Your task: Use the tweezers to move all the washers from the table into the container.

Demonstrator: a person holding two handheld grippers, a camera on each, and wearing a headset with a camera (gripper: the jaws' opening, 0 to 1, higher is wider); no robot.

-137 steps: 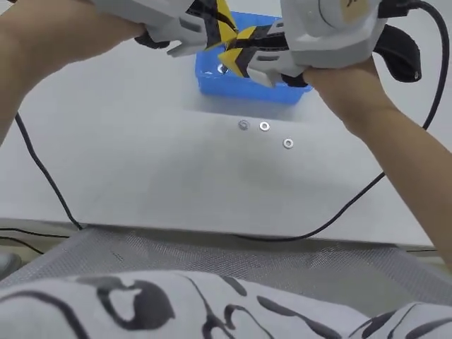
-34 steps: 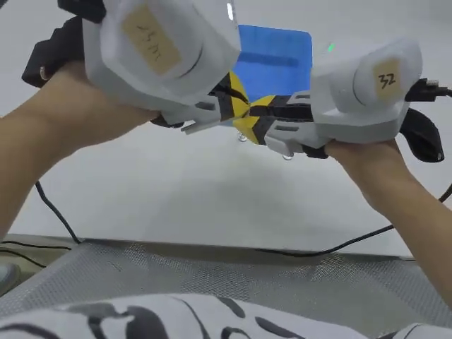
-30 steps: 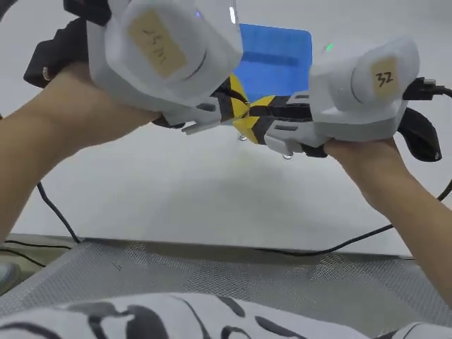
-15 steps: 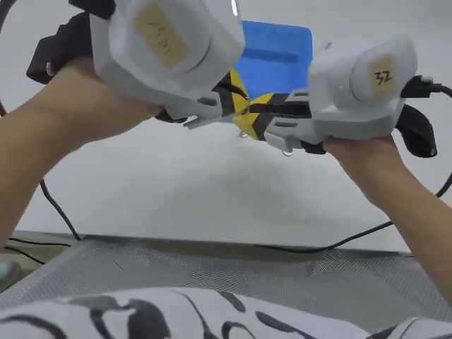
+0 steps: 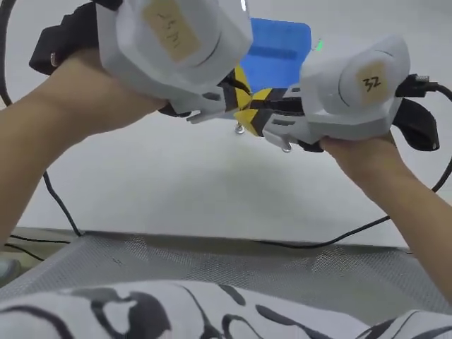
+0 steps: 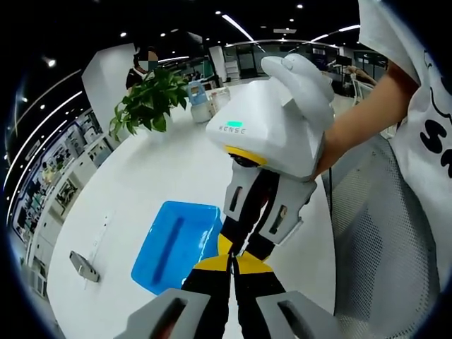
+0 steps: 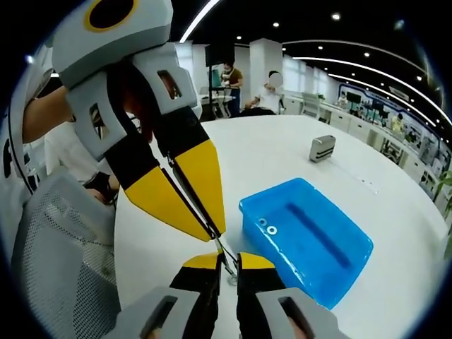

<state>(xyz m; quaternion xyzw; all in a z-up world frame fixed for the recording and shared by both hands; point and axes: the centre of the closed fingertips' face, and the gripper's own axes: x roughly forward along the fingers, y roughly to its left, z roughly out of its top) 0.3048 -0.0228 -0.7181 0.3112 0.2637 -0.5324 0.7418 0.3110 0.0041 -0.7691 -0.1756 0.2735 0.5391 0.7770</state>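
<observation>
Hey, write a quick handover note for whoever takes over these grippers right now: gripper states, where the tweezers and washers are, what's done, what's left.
Left gripper: shut on the tweezers, holding their back part.
Right gripper: jaws closed on the tweezers' tip end, low over the table, beside the blue container.
Done: two washers lie in the container.
Left: at least two more on the table, one and another peeking out beneath the grippers; others may be hidden. I cannot tell whether the tweezers hold one.
</observation>
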